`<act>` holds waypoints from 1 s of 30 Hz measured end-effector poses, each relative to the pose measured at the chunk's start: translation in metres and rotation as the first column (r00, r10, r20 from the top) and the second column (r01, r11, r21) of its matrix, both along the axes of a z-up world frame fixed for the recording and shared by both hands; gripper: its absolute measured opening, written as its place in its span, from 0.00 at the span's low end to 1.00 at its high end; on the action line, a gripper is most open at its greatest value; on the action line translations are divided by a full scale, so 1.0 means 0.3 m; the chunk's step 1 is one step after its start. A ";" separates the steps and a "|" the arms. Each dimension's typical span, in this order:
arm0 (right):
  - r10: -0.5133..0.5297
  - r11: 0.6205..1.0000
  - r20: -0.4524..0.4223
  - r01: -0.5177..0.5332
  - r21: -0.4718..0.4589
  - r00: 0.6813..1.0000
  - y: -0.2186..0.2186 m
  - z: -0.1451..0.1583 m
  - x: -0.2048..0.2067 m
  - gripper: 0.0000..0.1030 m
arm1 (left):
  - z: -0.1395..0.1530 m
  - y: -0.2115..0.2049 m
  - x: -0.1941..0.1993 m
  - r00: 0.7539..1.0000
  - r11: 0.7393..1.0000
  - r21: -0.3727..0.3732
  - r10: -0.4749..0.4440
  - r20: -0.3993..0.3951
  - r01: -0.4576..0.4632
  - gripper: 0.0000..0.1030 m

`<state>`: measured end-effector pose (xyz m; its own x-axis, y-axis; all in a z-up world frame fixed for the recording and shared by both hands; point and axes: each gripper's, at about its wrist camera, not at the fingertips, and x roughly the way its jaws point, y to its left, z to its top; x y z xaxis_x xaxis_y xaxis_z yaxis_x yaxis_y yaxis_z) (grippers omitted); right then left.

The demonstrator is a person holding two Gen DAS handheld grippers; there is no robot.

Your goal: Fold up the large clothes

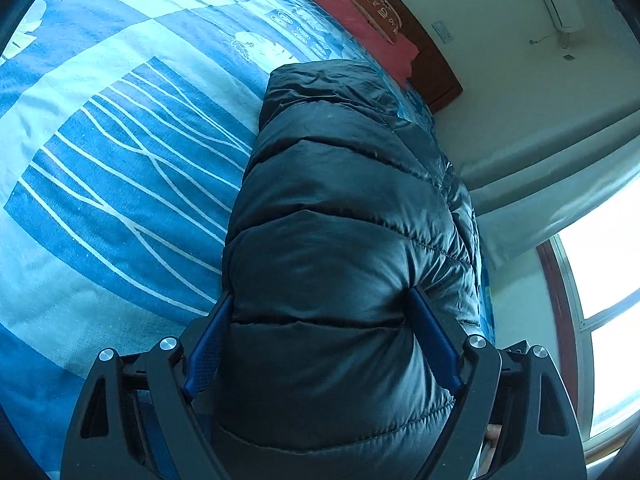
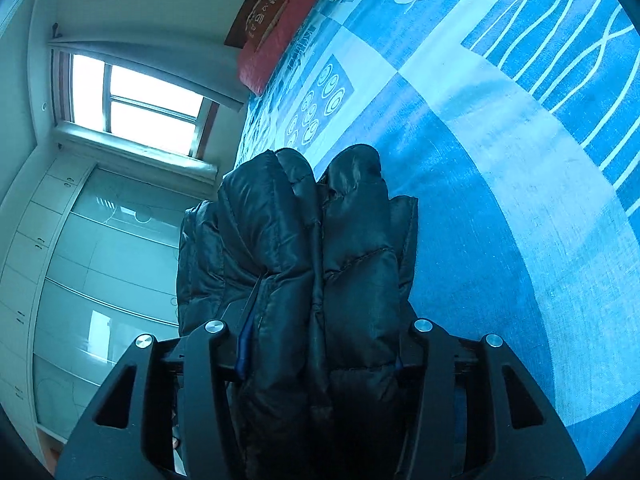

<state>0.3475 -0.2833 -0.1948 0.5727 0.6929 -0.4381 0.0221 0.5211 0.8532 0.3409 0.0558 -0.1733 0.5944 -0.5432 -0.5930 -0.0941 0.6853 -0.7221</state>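
Note:
A black quilted puffer jacket lies bundled lengthwise on the blue patterned bed cover. My left gripper straddles one end of it. Both blue pads press into the padding, and the fabric dents around them. In the right wrist view the jacket shows a folded end with a seam down its middle. My right gripper is shut on that bulk, and the cloth hides most of its fingers. The bundle rests near the bed's edge.
A pink pillow lies by the brown headboard at the far end of the bed. A bright window and a pale wardrobe stand beyond the bed's edge. The bed cover spreads wide beside the jacket.

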 end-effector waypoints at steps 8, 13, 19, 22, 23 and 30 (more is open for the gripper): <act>-0.019 0.999 0.007 0.019 0.034 1.000 -0.029 0.006 -0.023 0.63 | 0.011 0.012 -0.022 1.000 1.000 0.016 -0.008 -0.008 0.008 0.82; -0.050 0.997 0.017 0.049 0.055 0.999 -0.072 0.006 -0.067 0.67 | 0.040 0.021 -0.057 1.000 0.999 0.043 0.012 0.008 -0.012 0.82; -0.076 0.996 0.005 0.076 0.047 0.997 -0.105 -0.007 -0.121 0.68 | 0.067 0.015 -0.107 1.000 0.996 0.087 0.014 0.017 -0.015 0.82; -0.089 0.995 -0.001 0.089 0.054 0.996 -0.110 -0.001 -0.142 0.68 | 0.070 0.011 -0.127 1.000 0.996 0.092 0.015 0.012 -0.016 0.82; -0.096 0.994 0.000 0.096 0.056 0.995 -0.110 0.002 -0.147 0.68 | 0.070 0.012 -0.138 1.000 0.995 0.095 0.016 0.011 -0.017 0.82; -0.119 0.993 -0.004 0.119 -0.004 0.993 -0.096 0.045 -0.135 0.64 | 0.063 0.002 -0.159 0.999 0.994 0.099 0.044 -0.004 -0.044 0.82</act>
